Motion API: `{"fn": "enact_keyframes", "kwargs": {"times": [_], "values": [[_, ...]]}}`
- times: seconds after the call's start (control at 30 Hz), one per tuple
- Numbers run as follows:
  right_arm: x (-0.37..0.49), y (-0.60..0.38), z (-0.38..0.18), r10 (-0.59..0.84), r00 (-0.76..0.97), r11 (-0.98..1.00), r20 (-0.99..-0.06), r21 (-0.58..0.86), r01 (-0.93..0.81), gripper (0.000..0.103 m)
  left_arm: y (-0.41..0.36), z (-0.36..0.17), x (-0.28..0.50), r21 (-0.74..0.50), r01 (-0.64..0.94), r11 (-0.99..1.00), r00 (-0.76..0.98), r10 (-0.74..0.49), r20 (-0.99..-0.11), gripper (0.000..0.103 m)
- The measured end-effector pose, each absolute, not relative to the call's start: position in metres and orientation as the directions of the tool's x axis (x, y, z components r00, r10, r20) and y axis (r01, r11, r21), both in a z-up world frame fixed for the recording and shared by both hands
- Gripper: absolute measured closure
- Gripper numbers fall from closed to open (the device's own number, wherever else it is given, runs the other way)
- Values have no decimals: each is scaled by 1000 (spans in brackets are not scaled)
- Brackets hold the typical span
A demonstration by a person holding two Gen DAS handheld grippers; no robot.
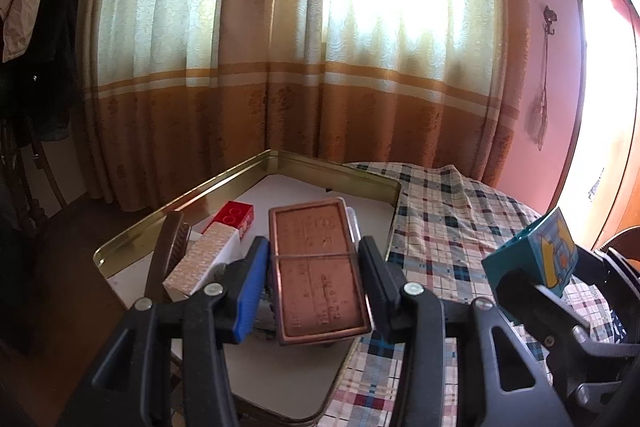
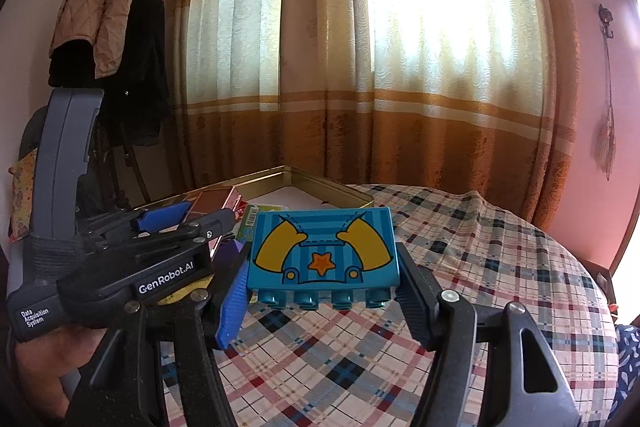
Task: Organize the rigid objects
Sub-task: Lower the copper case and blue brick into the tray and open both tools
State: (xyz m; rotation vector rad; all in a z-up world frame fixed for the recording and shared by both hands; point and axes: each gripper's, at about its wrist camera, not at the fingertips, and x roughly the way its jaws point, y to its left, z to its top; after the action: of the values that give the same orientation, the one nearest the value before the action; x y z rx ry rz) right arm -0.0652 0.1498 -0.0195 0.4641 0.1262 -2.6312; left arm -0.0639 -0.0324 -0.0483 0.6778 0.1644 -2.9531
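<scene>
Looking along your left gripper (image 1: 316, 275), you have its jaws clamped on a flat copper-brown rectangular tin (image 1: 320, 271) with an elastic band across it, held above the shallow gold metal tray (image 1: 332, 169). At ten o'clock of that tin, crowding the tray floor, lie a red studded brick (image 1: 234, 217), a cream patterned box (image 1: 200, 265) and a dark brown comb-like piece (image 1: 172, 247). At three o'clock your right gripper carries its block over the plaid tablecloth (image 1: 448, 211).

From the right wrist, your right gripper (image 2: 322, 281) is clenched on a teal toy building block printed with yellow sleeves and an orange star (image 2: 322, 253), studs facing you, above the cloth. The left tool's black body sits at nine o'clock, between you and the tray.
</scene>
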Motion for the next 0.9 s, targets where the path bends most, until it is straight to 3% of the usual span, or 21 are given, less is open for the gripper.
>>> {"fn": "enact_keyframes", "kwargs": {"times": [0.53, 0.9], "values": [[-98, 128, -3, -467, -809, -866, -357, -3, 501, 36, -86, -38, -72, -58, 234, -970, -867, -181, -465, 57], [-143, 80, 0, -504, -743, -827, -441, -1, 562, 36, -114, -42, -89, -29, 278, -960, -820, -222, -527, 57]]}}
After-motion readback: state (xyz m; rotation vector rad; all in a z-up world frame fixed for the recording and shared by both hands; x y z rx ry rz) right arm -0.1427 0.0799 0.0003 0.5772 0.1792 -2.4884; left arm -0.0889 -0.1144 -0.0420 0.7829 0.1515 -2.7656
